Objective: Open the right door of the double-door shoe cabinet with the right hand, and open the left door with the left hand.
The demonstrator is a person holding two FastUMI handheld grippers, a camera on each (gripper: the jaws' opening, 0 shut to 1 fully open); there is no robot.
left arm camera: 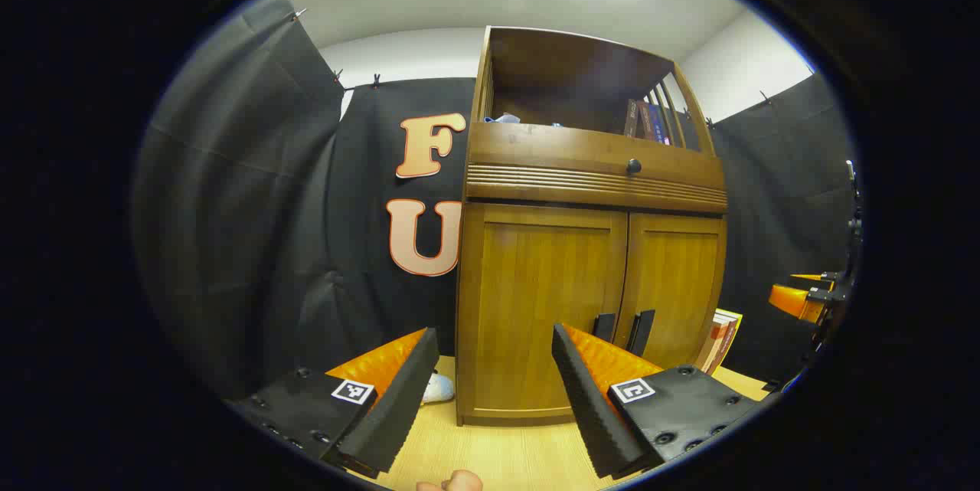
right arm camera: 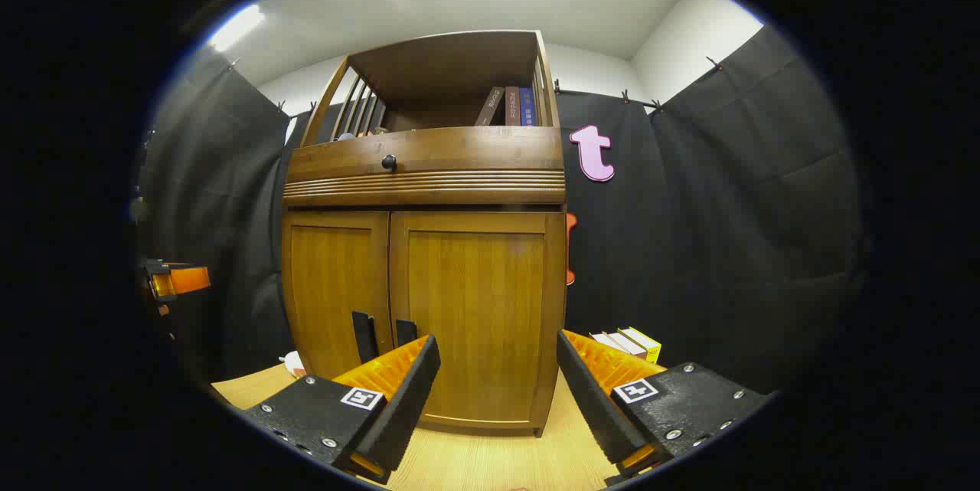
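Observation:
A brown wooden shoe cabinet (left arm camera: 589, 169) stands ahead with both lower doors closed. In the left gripper view the left door (left arm camera: 536, 299) faces me, its dark handle (left arm camera: 603, 326) near the centre seam beside the right door's handle (left arm camera: 641, 330). My left gripper (left arm camera: 494, 387) is open, short of the left door and touching nothing. In the right gripper view the right door (right arm camera: 475, 307) is straight ahead, its dark handle (right arm camera: 404, 332) by the seam. My right gripper (right arm camera: 498, 391) is open with nothing between its fingers. The other gripper (right arm camera: 172, 280) shows far left.
A drawer with a round dark knob (left arm camera: 633, 166) sits above the doors, and books (right arm camera: 509, 106) stand on the open top shelf. Boxes (right arm camera: 632, 342) lie on the floor right of the cabinet, a white item (left arm camera: 438, 389) to its left. The floor is light wood.

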